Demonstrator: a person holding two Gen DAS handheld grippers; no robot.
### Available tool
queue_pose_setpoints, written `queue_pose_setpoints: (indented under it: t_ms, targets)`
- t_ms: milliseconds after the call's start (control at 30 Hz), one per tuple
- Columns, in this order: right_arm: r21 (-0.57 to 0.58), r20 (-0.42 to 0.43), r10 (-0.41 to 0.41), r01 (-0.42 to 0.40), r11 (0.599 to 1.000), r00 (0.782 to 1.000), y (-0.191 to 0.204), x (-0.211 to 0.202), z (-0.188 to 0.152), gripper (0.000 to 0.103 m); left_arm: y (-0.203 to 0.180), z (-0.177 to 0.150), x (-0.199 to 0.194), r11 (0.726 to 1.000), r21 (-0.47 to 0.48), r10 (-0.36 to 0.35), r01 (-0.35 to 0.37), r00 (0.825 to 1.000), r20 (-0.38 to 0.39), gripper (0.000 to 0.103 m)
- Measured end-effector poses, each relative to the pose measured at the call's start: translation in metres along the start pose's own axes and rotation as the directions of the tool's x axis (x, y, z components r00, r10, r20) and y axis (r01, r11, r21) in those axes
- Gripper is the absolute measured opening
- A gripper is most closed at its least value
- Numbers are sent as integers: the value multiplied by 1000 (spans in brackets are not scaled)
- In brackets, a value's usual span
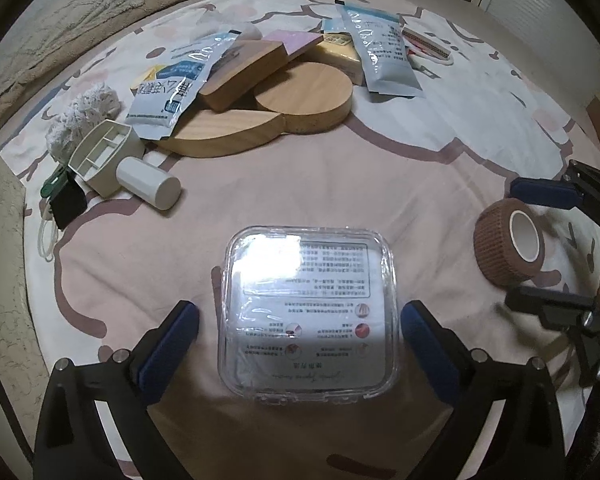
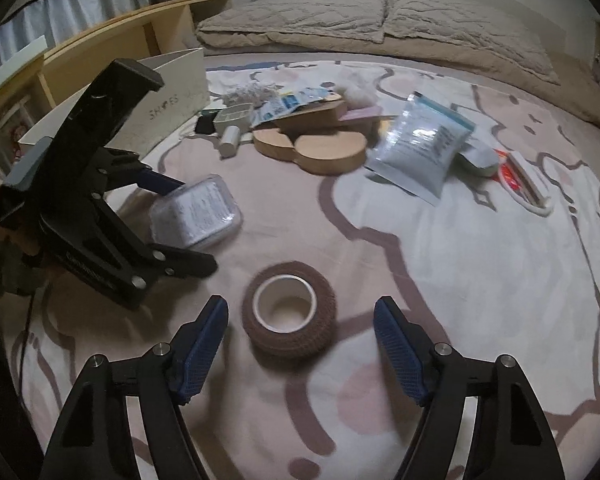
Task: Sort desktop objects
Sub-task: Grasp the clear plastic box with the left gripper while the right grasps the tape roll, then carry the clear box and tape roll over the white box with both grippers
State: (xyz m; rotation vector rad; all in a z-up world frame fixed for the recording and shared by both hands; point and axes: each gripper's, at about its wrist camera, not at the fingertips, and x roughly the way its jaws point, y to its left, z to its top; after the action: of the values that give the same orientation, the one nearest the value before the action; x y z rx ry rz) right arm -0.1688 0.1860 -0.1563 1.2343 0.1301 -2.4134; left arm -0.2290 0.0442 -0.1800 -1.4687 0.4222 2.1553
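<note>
A clear plastic box (image 1: 306, 316) with a printed label lies on the pink patterned bed sheet (image 1: 340, 184). My left gripper (image 1: 300, 308) stands open around it, with a gap on each side; in the right wrist view the left gripper (image 2: 196, 226) straddles the same box (image 2: 196, 212). A brown bandage roll (image 2: 292, 344) with a white core lies on the sheet between the blue pads of my right gripper (image 2: 302, 304). That gripper is open and neither pad touches the roll. From the left wrist view the roll (image 1: 496, 248) sits between the right gripper (image 1: 514, 245) fingers.
Further back is a pile: wooden boards (image 1: 300, 96), foil packets (image 1: 384, 52), a white bottle (image 1: 148, 182), a white holder (image 1: 100, 156), yarn (image 1: 80, 116). A shoe box (image 2: 168, 96) stands at the left. A folded blanket (image 2: 380, 20) lies beyond the sheet, and a wooden shelf (image 2: 120, 32) stands behind the shoe box.
</note>
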Motion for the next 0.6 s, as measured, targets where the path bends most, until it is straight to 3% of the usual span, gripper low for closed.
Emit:
queue_pose_setpoints:
  t_ms: [67,200,267,600]
  targets:
    - [-8,-9,7,-7,1000,1000,5,4,1,63,-1,-1,-3,1000,-1,0,0,1000,7,96]
    - [-10,-21,-9,9,1000,1000,9,9,0,58,-1,-3,-10,1000,5,-2,2,1000,23,80]
    - [1,-21,-26,26,1000,999,6,9,-1,48,-1,-4,-13,1000,0,-8,8,1000,26,75]
    - [21,-23,-25,25,999,999,5,3,-1,48,-7,-6,-24,999,-22,-41,42,999,34,75]
